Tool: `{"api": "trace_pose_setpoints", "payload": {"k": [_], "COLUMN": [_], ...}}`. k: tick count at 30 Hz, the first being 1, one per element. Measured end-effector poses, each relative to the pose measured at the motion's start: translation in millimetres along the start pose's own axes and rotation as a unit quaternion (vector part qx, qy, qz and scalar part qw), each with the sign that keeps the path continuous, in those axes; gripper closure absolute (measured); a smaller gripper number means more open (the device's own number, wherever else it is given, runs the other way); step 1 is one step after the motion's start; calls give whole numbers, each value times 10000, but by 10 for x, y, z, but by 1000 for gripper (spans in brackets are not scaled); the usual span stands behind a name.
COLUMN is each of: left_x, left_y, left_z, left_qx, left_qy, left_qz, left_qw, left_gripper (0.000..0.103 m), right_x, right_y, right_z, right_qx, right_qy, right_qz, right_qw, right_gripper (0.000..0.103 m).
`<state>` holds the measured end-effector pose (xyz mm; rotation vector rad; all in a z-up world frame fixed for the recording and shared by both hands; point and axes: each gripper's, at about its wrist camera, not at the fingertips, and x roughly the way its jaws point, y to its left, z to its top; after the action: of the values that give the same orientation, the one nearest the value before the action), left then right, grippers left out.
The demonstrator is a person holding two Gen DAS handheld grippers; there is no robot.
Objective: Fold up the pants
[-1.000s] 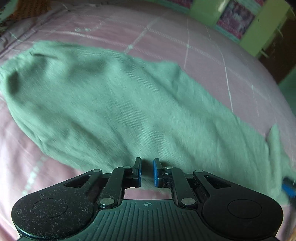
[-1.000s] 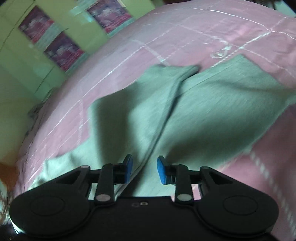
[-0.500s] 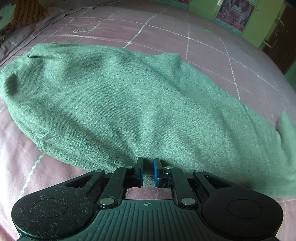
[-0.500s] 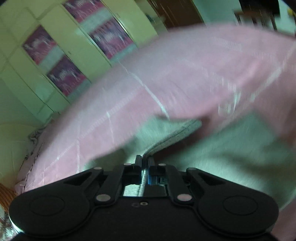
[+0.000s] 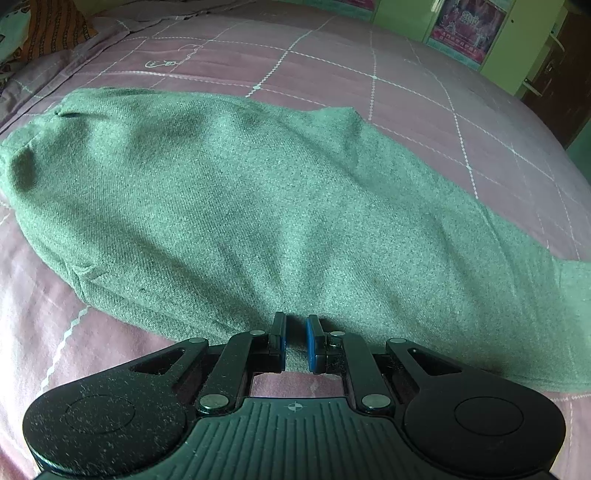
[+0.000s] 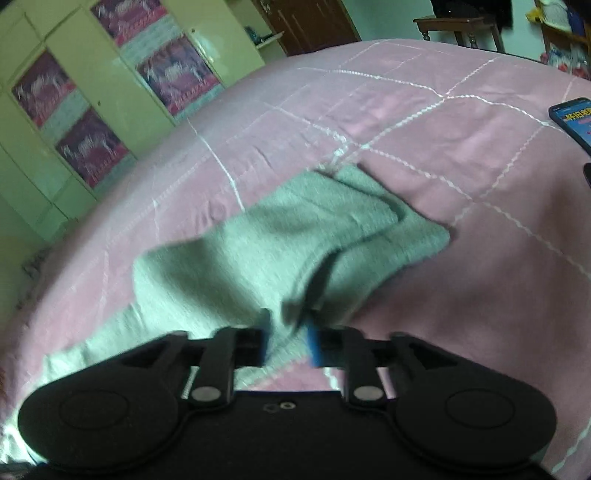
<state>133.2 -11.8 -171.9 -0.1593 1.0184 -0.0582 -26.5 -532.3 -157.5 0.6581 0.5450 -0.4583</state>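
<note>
Green pants (image 5: 258, 206) lie spread across a pink bed, waist end at the far left. My left gripper (image 5: 295, 341) sits at the near edge of the cloth, its blue pads a narrow gap apart with the fabric edge between them. In the right wrist view the leg end of the pants (image 6: 295, 236) lies doubled over on the bed. My right gripper (image 6: 286, 341) is partly open, with cloth lying between its blurred pads.
The pink checked bedspread (image 5: 406, 92) extends all around the pants. A phone (image 6: 572, 116) lies on the bed at the right. Green wardrobe doors (image 6: 92, 92) stand beyond the bed. A patterned pillow (image 5: 48, 29) is at the far left corner.
My right gripper, shut on the leg hem half a second ago, has opened and the leg end now lies folded on the bed. The left gripper has barely moved.
</note>
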Motion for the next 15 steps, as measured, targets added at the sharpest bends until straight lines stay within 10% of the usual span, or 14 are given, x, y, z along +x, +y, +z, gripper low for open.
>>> {"api": "trace_pose_setpoints", "payload": {"k": [4,11,15], "left_x": [-2,13,20], "left_y": [-21,-36,-25], "left_z": [-13,0,5], "left_qx": [43,97,59], "left_qy": [-19,-4,5], "left_qz": [39,69,56], "left_qw": [10000,9999,10000], "left_gripper": [92,92,92], "right_x": [17,346,-49], "right_y": [-109,-181,52], "right_z": [225,596,699], "right_qx": [467,680,128], "right_qy": [-249,-43,-714], "right_qz": [-12,-101,63], "right_qw": [9986,9976,9973], "right_gripper": [53,96,97]}}
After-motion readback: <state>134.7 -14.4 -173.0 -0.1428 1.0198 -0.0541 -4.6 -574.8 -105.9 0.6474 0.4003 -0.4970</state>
